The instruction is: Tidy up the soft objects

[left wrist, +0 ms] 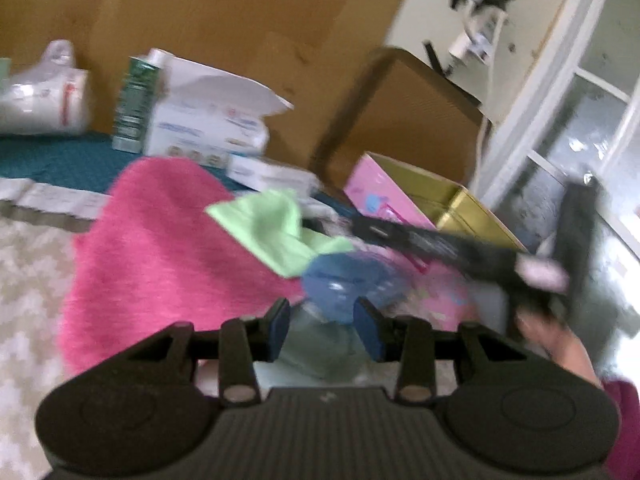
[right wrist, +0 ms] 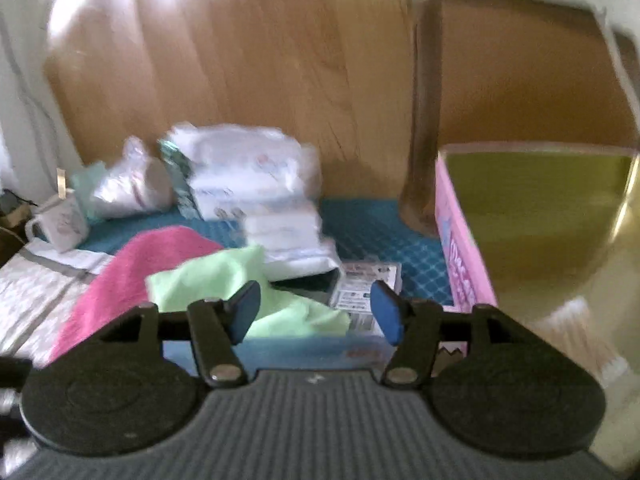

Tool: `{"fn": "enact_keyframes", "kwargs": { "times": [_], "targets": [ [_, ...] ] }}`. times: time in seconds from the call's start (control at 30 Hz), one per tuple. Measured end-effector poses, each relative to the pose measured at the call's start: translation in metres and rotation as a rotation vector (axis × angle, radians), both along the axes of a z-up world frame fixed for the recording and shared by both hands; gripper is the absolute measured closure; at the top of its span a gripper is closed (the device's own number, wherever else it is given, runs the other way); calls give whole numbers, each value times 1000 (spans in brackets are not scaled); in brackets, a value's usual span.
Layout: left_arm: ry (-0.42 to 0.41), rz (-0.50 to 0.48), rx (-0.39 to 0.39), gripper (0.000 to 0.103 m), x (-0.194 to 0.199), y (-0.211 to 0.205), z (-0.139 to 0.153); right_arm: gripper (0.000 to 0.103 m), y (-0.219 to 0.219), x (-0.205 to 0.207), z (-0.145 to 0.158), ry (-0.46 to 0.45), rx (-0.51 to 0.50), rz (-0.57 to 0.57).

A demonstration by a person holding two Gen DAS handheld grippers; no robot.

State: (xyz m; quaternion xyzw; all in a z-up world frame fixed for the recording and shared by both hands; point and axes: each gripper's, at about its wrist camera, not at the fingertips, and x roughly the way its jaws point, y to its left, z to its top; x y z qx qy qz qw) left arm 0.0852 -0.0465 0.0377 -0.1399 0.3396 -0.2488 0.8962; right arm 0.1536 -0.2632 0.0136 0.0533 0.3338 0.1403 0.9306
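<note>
A: Left gripper?
B: Pads pinch a clear bag with a blue patch.
A: Right gripper?
B: Jaws spread, nothing pressed between them. Green cloth lies just ahead of its left pad, on the pink towel. Pink box stands ahead-right, open.

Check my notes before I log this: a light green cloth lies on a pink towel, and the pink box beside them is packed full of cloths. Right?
Not quite. The pink box is open and looks empty, only its gold lining showing in the right wrist view. The light green cloth does lie on the pink towel.
</note>
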Motion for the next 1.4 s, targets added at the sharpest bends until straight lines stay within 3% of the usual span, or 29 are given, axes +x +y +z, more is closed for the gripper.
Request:
{"fn": "enact_keyframes", "kwargs": {
  "times": [0.1,0.17,0.43,0.53,0.67,0.77,0.93,1.0,1.1,1.3,1.4],
  "targets": [
    [26,-23,20,67,1,-15,-9,40,-5,14,-17,134,32,-6],
    [20,-33,28,65,-5,-16,-11,41,-5,-5,-15,125,42,8],
    [-51,-64,33,64,-40,3,-10,43,-43,-106,-4,130,303,-32],
    [-19,-100,26,62,-52,4,-10,43,-57,-141,-11,117,362,-20],
    [46,-131,-10,61,-60,4,-17,37,-51,-183,3,-35,175,-46],
    [93,-137,-29,54,-68,7,-20,37,-31,-204,8,-82,117,32],
    [133,-146,-30,45,-84,18,-13,34,4,-231,9,-125,64,236],
    [147,-154,-19,44,-91,20,-12,24,12,-236,5,-124,38,297],
    [181,-198,-23,44,-99,17,-13,18,25,-239,2,-153,-2,366],
    [224,-270,34,47,-100,-8,-24,15,37,-229,-13,-78,-17,410],
    [244,-272,-12,50,-100,-14,-31,15,44,-236,-19,-123,-63,370]
  ]
}}
